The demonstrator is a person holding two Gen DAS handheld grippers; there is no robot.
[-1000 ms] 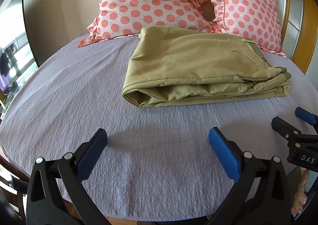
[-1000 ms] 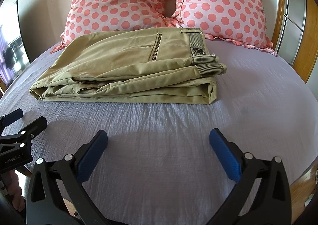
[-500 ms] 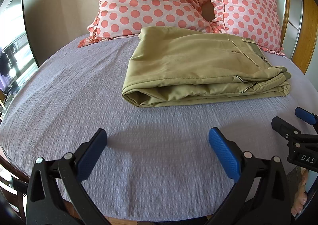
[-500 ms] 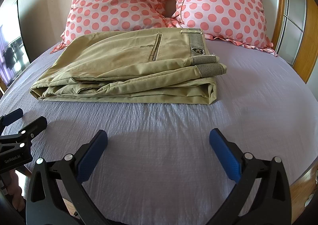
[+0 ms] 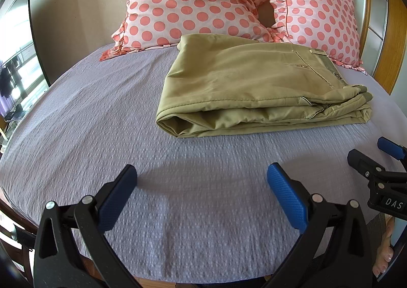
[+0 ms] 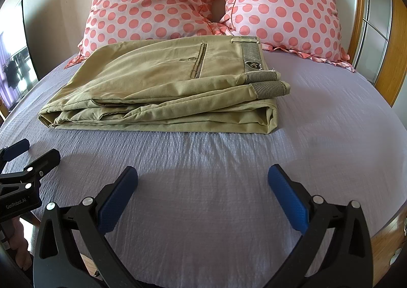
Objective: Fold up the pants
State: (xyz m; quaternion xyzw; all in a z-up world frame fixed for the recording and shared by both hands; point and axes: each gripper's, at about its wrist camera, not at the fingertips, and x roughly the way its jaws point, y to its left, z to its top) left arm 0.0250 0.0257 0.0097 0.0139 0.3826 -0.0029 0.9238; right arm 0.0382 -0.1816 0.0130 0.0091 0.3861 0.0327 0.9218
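Observation:
Khaki pants (image 5: 254,89) lie folded into a flat stack on the lilac bedspread (image 5: 89,122), waistband to the right; they also show in the right wrist view (image 6: 162,92). My left gripper (image 5: 201,186) is open and empty above the bedspread, near the bed's front edge, short of the pants. My right gripper (image 6: 202,186) is open and empty too, in front of the pants. Each gripper shows at the edge of the other's view: the right one (image 5: 376,163), the left one (image 6: 28,158).
Two pink polka-dot pillows (image 6: 152,0) (image 6: 285,5) lean at the head of the bed behind the pants. A wooden headboard frame (image 6: 396,41) stands at the right. A mirror or window (image 5: 15,59) is on the left wall.

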